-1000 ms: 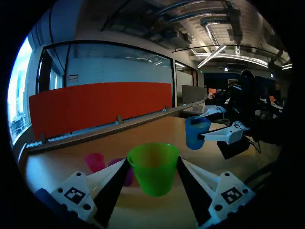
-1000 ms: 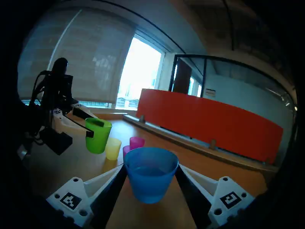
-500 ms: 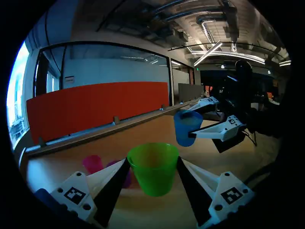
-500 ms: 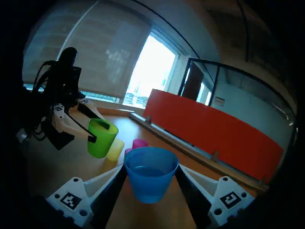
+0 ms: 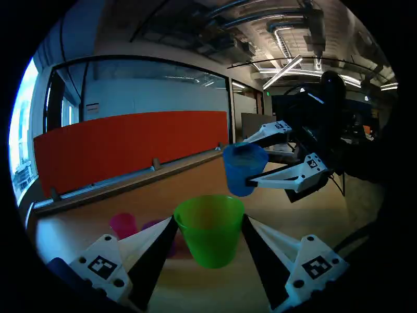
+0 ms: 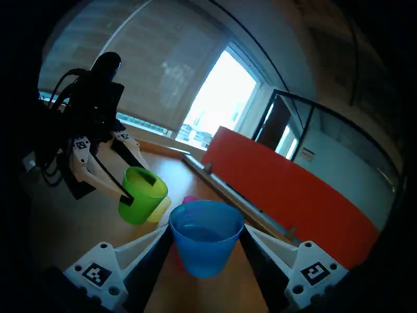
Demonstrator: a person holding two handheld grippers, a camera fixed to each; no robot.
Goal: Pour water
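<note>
In the left gripper view my left gripper (image 5: 209, 237) is shut on a green cup (image 5: 209, 229), held upright above the wooden table (image 5: 292, 219). Beyond it to the upper right, my right gripper (image 5: 250, 164) holds a blue cup (image 5: 242, 167) in the air. In the right gripper view my right gripper (image 6: 207, 245) is shut on the blue cup (image 6: 206, 244), which has water inside and tilts a little. The left gripper (image 6: 127, 182) with the green cup (image 6: 141, 201) is to its left, slightly lower.
A pink cup (image 5: 123, 225) and a purple cup (image 5: 154, 225) stand on the table behind the green cup; a yellow cup (image 6: 159, 208) peeks out behind the green one. An orange divider panel (image 5: 130, 143) runs along the table's far edge.
My right gripper has raised the blue cup and brought it closer to the green cup, tilting as it goes. The green cup has stayed in the left gripper's grip.
</note>
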